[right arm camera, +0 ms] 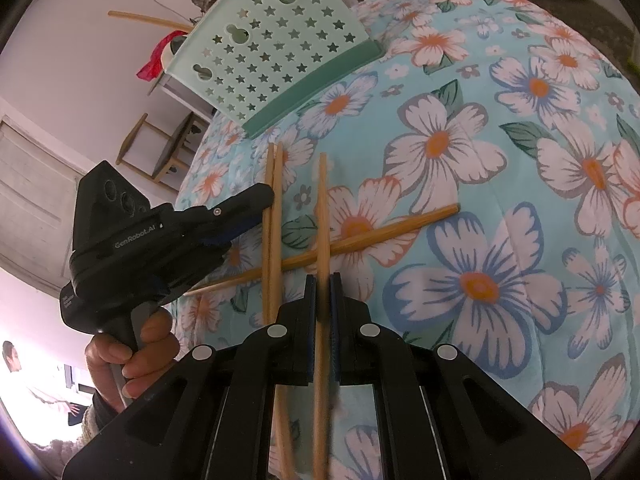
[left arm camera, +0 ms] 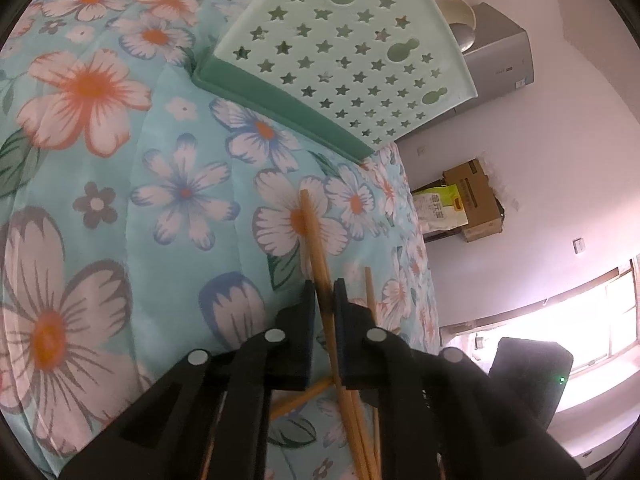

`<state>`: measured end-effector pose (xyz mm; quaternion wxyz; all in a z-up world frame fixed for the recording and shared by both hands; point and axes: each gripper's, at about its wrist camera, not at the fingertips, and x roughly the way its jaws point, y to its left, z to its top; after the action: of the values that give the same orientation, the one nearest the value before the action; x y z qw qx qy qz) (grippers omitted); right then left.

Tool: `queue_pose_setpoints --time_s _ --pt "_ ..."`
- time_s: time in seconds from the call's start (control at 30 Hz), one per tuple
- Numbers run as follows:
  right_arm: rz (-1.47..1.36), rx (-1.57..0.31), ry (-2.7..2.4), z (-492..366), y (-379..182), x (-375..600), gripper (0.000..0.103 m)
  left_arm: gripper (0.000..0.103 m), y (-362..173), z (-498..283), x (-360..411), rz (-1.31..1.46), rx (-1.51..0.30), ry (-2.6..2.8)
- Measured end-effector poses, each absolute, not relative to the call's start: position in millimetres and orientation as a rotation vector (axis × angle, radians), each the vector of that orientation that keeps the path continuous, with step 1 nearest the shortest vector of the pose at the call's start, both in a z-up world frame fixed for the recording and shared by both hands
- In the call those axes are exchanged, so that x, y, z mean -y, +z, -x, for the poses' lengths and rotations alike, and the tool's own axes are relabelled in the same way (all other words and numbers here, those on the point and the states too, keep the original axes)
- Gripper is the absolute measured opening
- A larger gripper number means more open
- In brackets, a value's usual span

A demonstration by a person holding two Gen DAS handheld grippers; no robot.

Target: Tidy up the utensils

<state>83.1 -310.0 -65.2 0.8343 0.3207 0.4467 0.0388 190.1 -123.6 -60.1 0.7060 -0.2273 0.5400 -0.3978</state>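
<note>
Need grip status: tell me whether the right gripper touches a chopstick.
Touching. The right wrist view shows the right gripper with fingers clamped on a chopstick.

The right gripper (right arm camera: 323,280) clamps one wooden chopstick (right arm camera: 322,208) above a floral turquoise quilt (right arm camera: 500,184). Beside it, the left gripper (right arm camera: 256,210) pinches a chopstick pair (right arm camera: 275,184). A fourth chopstick (right arm camera: 380,236) lies crosswise beneath, below a mint star-perforated plastic holder (right arm camera: 276,56).
</note>
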Motion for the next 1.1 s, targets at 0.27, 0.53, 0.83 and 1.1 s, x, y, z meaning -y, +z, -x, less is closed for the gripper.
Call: queue_pose_setpoints --time_s 0.27,0.53,0.83,1.1 --pt "-0.678 -0.946 0.084 -79.7 -64.9 311.0 0.005 0.006 -51.7 -184.9 115.0 0.448 -1.167 -0.845" --pt "-0.669 -0.948 0.083 -80.2 -64.4 310.0 0.005 0.006 -27.1 -167.8 95.5 0.324 -1.11 -0.76" --pt "-0.531 -0.985 0.087 -82.9 -55.0 296.7 0.007 0.006 -23.6 -134.9 68.9 0.24 -1.115 -0.725" --pt "-0.5 -0.994 0.073 -92.8 -50.3 294.9 0.01 0.006 -28.9 -121.2 66.2 0.223 -1.15 -0.741"
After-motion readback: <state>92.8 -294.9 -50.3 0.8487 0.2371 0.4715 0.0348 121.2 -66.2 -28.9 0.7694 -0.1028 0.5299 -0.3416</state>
